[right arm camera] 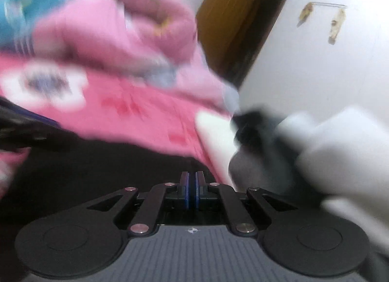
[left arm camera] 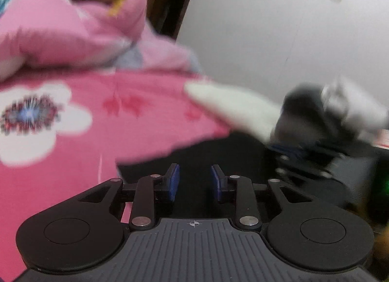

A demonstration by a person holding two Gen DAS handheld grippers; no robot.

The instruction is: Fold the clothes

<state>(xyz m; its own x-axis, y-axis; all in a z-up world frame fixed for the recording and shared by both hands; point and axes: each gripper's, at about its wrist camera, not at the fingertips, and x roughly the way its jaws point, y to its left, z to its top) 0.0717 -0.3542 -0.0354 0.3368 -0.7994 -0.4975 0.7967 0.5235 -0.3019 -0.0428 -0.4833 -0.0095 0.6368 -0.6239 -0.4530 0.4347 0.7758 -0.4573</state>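
**Both hand-held grippers empty over the dark garment: re-grip before folding**

Frames are heavily smeared, so I'm reading this loosely. My left hand-held gripper (left arm camera: 195,180) has its blue pads apart with nothing between them; only dark cloth shows beyond the gap. My right hand-held gripper (right arm camera: 192,189) has its pads pressed together, and I see no fabric pinched there (the gap is too thin to be sure).

The task's thing, as I judge it, is the dark garment (left arm camera: 218,150) lying on the near edge of the bed, straight in front of both cameras. Behind it, farther off, the pink flowered sheet (left arm camera: 136,116) covers the bed, with a lumped pink quilt (left arm camera: 80,24) at far left. A white piece (left arm camera: 233,109) lies at the right, beside the sheet; I can't tell if it is clothing.

How I'd do it well:
- Slow down first; this blur makes an edge pick a guess.
- Open the right wider before going in.
- Take one layer of dark cloth at a corner, not the pink sheet under it.
- Keep both picks on the same edge so the fold lands square.
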